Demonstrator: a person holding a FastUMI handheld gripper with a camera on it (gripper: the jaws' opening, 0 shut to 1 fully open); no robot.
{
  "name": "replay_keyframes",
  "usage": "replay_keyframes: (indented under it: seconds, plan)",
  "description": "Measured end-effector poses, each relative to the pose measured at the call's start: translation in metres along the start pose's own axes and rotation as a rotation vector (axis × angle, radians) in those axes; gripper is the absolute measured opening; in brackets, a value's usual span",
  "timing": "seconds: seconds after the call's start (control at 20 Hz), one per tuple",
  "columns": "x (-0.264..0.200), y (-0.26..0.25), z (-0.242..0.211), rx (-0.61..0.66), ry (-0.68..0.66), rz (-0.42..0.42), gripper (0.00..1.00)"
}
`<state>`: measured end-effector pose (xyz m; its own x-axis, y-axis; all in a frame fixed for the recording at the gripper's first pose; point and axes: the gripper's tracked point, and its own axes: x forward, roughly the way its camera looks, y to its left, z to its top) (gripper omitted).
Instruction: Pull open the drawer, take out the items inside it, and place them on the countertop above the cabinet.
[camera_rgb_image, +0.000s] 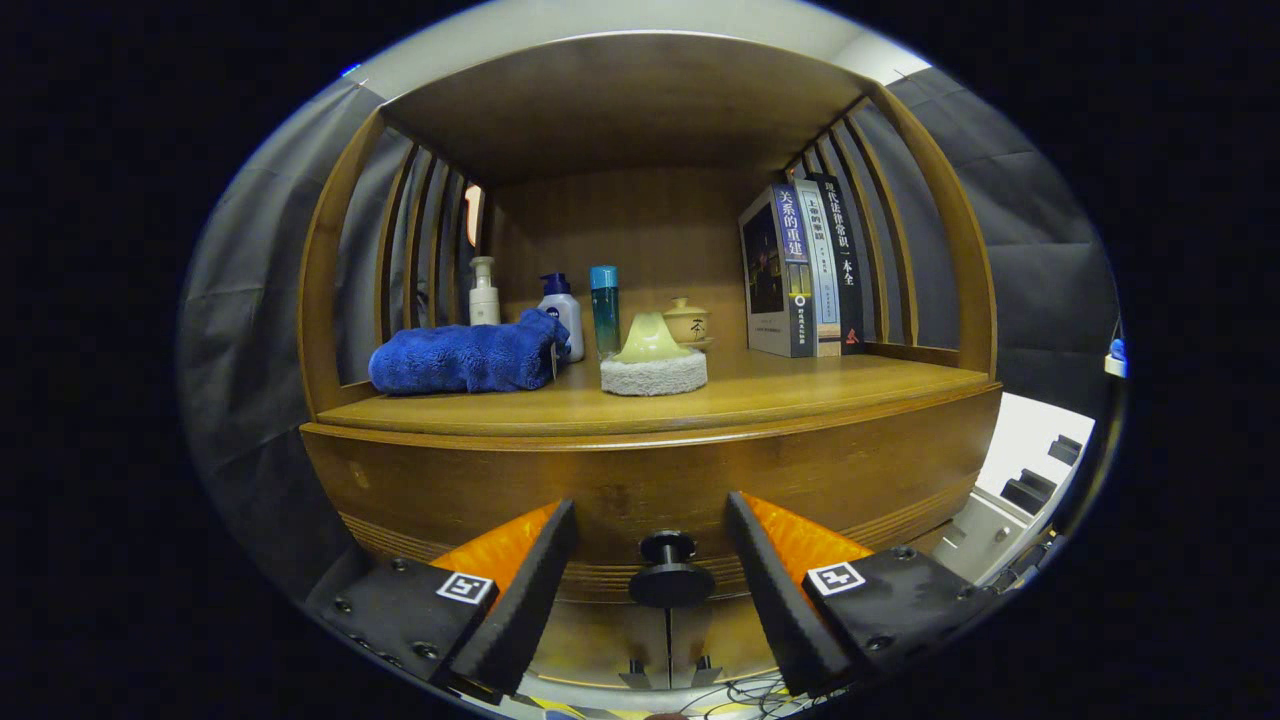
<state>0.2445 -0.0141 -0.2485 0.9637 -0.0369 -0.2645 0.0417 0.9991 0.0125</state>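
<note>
A wooden cabinet faces me, its drawer front (650, 480) closed flush under the countertop (700, 405). A round black knob (670, 572) sticks out of the drawer front low down. My gripper (650, 525) stands open, with one finger on each side of the knob and a clear gap to both. The drawer's inside is hidden.
On the countertop lie a folded blue towel (465, 357) and a scrub pad with a pale green handle (653, 362). Behind them stand a pump bottle (484, 292), a white bottle (562, 305), a teal bottle (605, 308), a lidded cup (686, 322) and three books (805, 270). Slatted side walls and a wooden top enclose the shelf.
</note>
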Motion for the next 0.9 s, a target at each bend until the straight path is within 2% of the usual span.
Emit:
replay_keyframes:
  seconds: [0.3,0.4,0.9]
  plan:
    - [-0.004,0.003,-0.008,0.007,0.019,0.011,0.99]
    - [-0.012,0.000,0.002,0.014,-0.013,0.009,0.99]
    - [-0.135,-0.009,0.062,0.007,-0.123,0.021,0.98]
